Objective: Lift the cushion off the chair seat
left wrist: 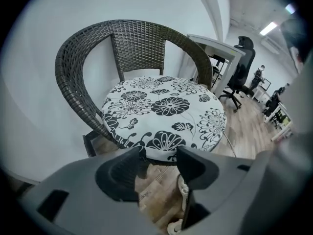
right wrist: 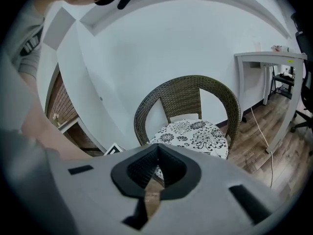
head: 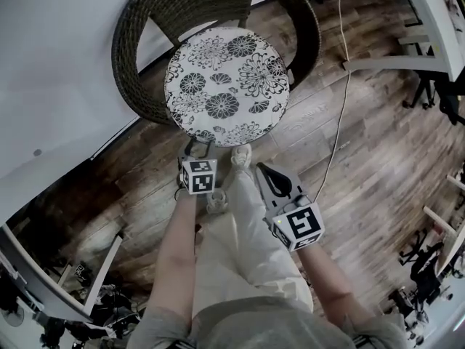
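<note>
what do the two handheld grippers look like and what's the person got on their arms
The left gripper and right gripper match: grey moulded plastic bodies with dark pads lining the jaws. Each carries a white cube printed with black square markers. The right one also shows a black and white body section in the head view. The person wears a grey short-sleeved top.

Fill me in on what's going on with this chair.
A person faces a wicker chair with a gripper in each hand. The floral cushion lies flat on the seat, not yet lifted. The left gripper is open near the cushion's front edge, gripping nothing. The right gripper is shut, empty, and held farther back.
</note>
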The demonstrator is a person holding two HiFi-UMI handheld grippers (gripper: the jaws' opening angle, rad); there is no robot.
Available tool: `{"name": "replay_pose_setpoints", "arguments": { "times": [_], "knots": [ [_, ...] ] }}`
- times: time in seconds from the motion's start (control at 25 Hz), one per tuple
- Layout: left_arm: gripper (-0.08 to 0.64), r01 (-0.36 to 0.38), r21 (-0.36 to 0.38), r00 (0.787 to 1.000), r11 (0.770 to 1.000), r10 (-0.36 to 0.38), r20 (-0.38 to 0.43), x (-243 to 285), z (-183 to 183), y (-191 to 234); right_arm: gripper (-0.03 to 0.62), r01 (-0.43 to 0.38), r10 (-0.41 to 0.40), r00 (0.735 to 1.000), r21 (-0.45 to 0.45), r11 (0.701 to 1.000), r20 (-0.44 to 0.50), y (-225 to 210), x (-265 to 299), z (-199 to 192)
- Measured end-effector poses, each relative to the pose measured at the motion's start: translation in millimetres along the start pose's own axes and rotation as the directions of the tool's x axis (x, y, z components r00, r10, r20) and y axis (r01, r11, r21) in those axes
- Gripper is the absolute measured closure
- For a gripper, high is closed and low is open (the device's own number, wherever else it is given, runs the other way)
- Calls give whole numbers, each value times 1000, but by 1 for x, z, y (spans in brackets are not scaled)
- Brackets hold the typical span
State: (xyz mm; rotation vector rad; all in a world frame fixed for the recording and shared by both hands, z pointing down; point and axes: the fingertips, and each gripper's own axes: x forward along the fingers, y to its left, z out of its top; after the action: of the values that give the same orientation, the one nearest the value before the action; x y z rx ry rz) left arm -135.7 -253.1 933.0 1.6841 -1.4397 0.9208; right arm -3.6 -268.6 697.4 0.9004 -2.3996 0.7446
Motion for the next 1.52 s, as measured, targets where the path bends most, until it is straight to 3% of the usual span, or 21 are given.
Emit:
{"name": "replay_pose_setpoints", "arguments": {
  "times": [0.12, 0.4, 0.6, 0.76, 1.08, 1.52],
  "knots": [
    [336, 8, 38, 1000, 999, -7, -7, 8, -2, -1, 597, -5, 5, 1000, 9, 1000, -13, 0, 4, -5],
    [360, 53, 36, 998, 998, -52, -20, 12, -3, -4, 597, 0, 1, 1000, 25, 1000, -14, 1, 6, -5],
    [427, 81, 84, 996, 993, -79, -30, 12, 0, -14, 597, 5, -5, 1000, 6, 1000, -3, -1, 5, -3],
    [524, 93, 135, 995, 986, -87, -51, 11, -4, -27, 597, 11, -11, 1000, 10, 1000, 3, 1, 0, -7],
    [532, 112, 172, 992, 979, -100, -76, -2, -3, -35, 597, 28, -28, 999, -6, 1000, 21, 7, -12, 4],
    [535, 136, 164, 991, 977, -134, -24, -79, 3, -54, 597, 57, -54, 994, -29, 998, 93, 44, -57, 34]
  ]
}}
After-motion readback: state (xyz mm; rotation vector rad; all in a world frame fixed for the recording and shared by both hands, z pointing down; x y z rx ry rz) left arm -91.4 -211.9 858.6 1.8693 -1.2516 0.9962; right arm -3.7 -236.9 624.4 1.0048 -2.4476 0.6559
